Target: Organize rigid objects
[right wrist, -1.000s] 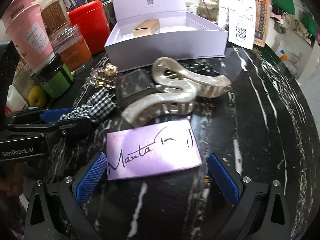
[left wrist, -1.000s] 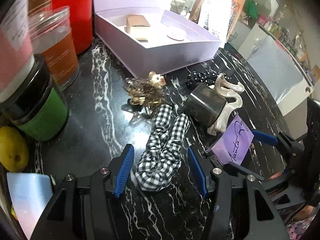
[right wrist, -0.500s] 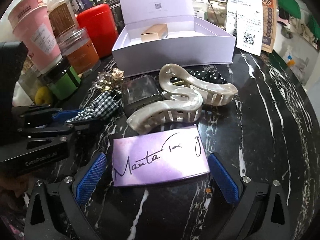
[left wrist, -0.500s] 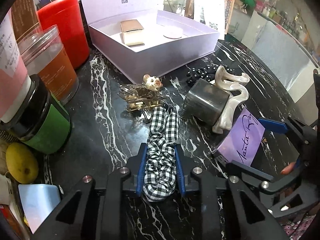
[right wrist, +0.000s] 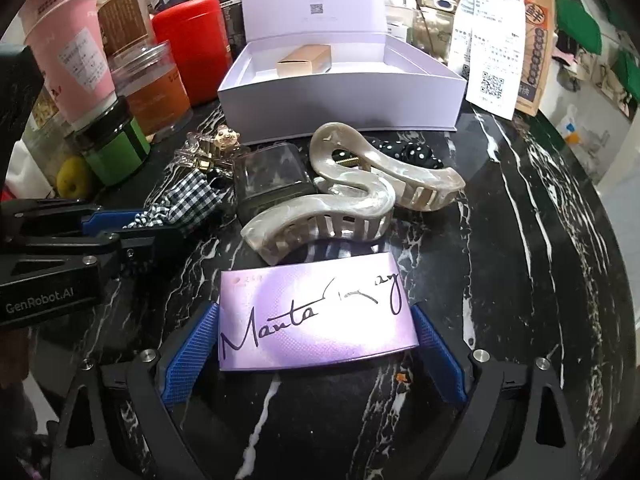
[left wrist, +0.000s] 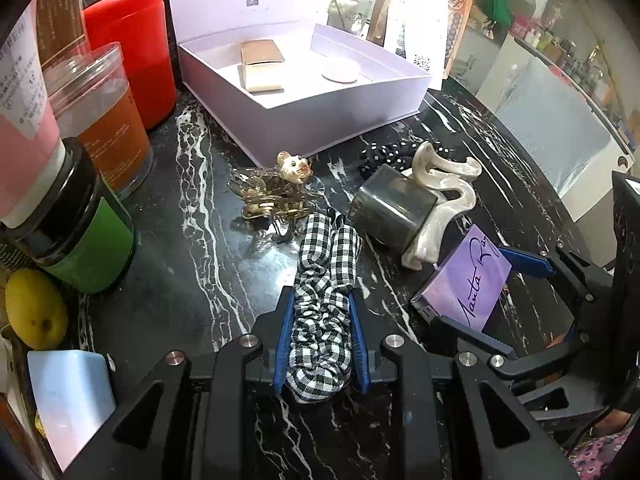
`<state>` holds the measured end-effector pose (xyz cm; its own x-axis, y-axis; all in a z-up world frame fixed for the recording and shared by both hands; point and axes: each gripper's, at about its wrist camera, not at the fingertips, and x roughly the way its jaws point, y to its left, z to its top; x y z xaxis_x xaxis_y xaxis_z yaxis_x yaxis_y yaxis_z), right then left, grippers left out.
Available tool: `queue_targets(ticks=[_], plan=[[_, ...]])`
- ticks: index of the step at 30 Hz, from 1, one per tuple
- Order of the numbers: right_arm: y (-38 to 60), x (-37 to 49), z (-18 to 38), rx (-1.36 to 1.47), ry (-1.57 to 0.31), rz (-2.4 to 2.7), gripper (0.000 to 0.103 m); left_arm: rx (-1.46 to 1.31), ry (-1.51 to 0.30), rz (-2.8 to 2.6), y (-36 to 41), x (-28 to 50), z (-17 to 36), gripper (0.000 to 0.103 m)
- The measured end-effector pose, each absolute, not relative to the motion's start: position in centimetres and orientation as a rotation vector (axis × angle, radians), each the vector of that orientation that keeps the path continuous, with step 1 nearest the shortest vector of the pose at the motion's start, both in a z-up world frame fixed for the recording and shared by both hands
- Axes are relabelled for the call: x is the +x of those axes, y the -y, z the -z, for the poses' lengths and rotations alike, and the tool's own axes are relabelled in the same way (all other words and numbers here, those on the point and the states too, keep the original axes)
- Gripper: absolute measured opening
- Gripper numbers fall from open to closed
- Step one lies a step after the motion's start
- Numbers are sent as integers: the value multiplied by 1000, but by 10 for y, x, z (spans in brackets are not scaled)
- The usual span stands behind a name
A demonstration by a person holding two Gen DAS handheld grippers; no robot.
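Two things sit in your grippers: your left gripper (left wrist: 320, 340) is clamped on the checked scrunchie (left wrist: 325, 292), which lies on the black marble table (left wrist: 192, 240), while your right gripper (right wrist: 316, 344) is closing around the purple card (right wrist: 316, 314) (pads just beside its edges). Beyond them lie the pearly hair claw (right wrist: 352, 196) and, farther back, the open lilac box (right wrist: 340, 96).

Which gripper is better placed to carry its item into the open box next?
Left. The left gripper is already shut on the scrunchie. The right gripper is closing around the purple card, which is between its jaws. The box lies ahead of both.
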<state>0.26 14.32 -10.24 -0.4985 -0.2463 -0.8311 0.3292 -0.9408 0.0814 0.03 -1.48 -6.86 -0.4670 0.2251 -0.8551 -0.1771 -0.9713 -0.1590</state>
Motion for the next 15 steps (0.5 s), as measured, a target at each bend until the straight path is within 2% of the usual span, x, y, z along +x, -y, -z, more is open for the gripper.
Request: queue_targets(ticks=[15], plan=[[-163,25,79,1290,-54,2522,95,-1381,46,-2484,-6,20,50,26]])
